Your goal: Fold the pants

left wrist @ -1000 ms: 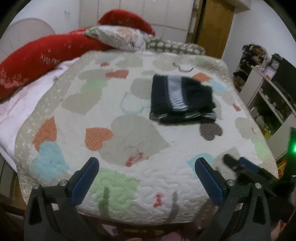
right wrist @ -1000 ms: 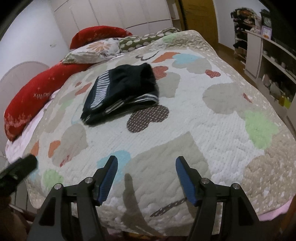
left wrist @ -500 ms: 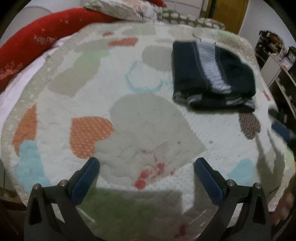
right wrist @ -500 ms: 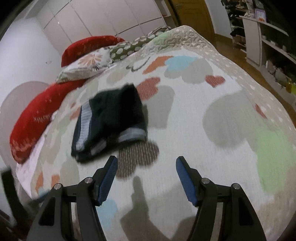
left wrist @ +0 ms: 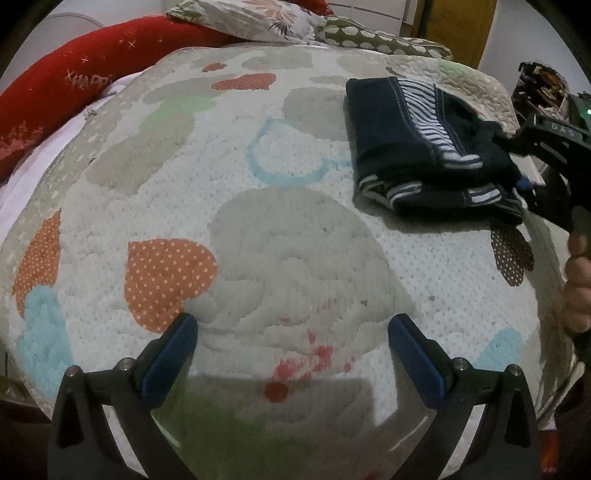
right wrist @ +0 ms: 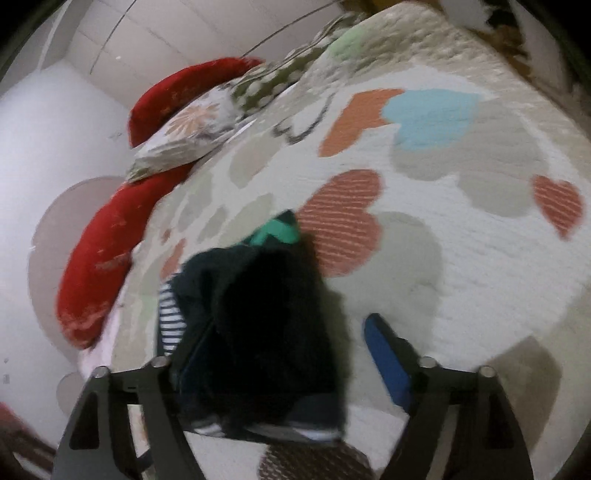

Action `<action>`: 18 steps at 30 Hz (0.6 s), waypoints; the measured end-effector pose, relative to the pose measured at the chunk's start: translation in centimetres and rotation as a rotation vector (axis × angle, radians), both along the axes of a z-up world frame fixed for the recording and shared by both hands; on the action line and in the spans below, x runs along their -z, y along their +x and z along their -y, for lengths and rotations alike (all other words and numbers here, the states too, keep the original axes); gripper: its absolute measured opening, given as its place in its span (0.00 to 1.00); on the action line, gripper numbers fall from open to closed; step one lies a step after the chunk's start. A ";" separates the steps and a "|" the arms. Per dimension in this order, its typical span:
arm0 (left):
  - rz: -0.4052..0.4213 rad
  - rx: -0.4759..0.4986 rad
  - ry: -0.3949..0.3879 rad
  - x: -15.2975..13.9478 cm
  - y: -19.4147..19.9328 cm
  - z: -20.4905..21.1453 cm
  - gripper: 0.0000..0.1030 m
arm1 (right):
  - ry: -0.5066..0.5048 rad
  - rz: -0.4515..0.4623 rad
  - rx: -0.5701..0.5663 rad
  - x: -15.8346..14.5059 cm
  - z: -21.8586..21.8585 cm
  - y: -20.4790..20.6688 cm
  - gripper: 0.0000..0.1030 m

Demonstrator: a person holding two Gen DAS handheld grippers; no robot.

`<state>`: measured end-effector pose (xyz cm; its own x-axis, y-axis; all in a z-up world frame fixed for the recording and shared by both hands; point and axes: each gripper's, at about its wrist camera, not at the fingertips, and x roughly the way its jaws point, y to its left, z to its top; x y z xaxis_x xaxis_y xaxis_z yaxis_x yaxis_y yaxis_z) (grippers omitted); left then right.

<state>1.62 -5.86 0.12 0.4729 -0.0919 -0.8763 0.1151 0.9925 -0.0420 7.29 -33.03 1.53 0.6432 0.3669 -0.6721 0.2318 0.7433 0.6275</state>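
The dark navy pants [left wrist: 413,147] with a striped white panel lie folded in a bundle on the heart-patterned quilt [left wrist: 258,221], at the upper right of the left wrist view. My left gripper [left wrist: 291,339] is open and empty, low over the quilt, well short of the pants. My right gripper [right wrist: 280,339] is open, right over the pants [right wrist: 258,314]; the bundle fills the gap between its fingers and hides the left fingertip. The right gripper also shows in the left wrist view [left wrist: 546,147] at the pants' right edge.
Red bolster pillows [left wrist: 74,81] and a floral pillow [right wrist: 192,129] lie along the bed's far and left sides. Shelves with clutter [left wrist: 539,85] stand beyond the bed's right edge. A wooden door [left wrist: 454,26] is behind.
Both grippers have moved forward over the bed. The right gripper has closed in on the pants and now straddles the bundle. The left gripper came lower over the quilt.
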 end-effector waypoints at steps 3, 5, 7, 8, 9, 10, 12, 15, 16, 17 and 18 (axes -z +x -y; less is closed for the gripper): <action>-0.009 0.001 -0.006 -0.2 0.1 -0.1 1.00 | 0.038 0.003 -0.037 -0.7 0.0 0.6 0.30; -0.013 -0.006 -0.013 -0.2 0.3 -0.1 1.00 | 0.011 0.038 -0.049 -2.0 0.0 0.2 0.28; -0.017 -0.016 -0.010 -0.3 0.4 0.0 1.00 | -0.005 0.047 -0.043 -2.6 0.2 0.0 0.27; -0.018 -0.018 -0.010 -0.3 0.5 0.0 1.00 | -0.022 0.048 -0.038 -2.7 0.2 -0.1 0.28; -0.020 -0.021 -0.013 -0.3 0.6 -0.1 1.00 | -0.040 0.042 -0.036 -2.6 0.2 0.0 0.28; -0.023 -0.022 -0.018 -0.4 0.6 -0.1 1.00 | -0.064 0.022 -0.029 -2.2 0.3 0.1 0.31; -0.032 -0.027 -0.037 -0.7 0.7 -0.4 1.00 | -0.097 -0.016 0.004 -1.3 0.7 0.0 0.41; -0.019 -0.038 -0.092 -2.1 1.0 -1.2 1.00 | -0.084 -0.021 0.049 -1.4 2.2 -1.0 0.60; -0.004 -0.037 -0.103 -2.7 1.2 -1.3 1.00 | -0.078 -0.010 0.056 -1.8 2.6 -1.4 0.60; 0.014 -0.031 -0.114 -3.4 1.4 -1.4 1.00 | -0.091 0.010 0.066 -2.6 3.1 -2.1 0.61; 0.030 -0.019 -0.126 -4.0 1.9 -1.3 1.00 | -0.119 0.029 0.074 -3.5 3.5 -2.6 0.62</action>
<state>3.55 -4.60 4.15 0.5011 -0.1910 -0.8440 0.0998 0.9816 -0.1629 4.65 -36.50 5.04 0.6850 0.2369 -0.6890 0.2716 0.7945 0.5431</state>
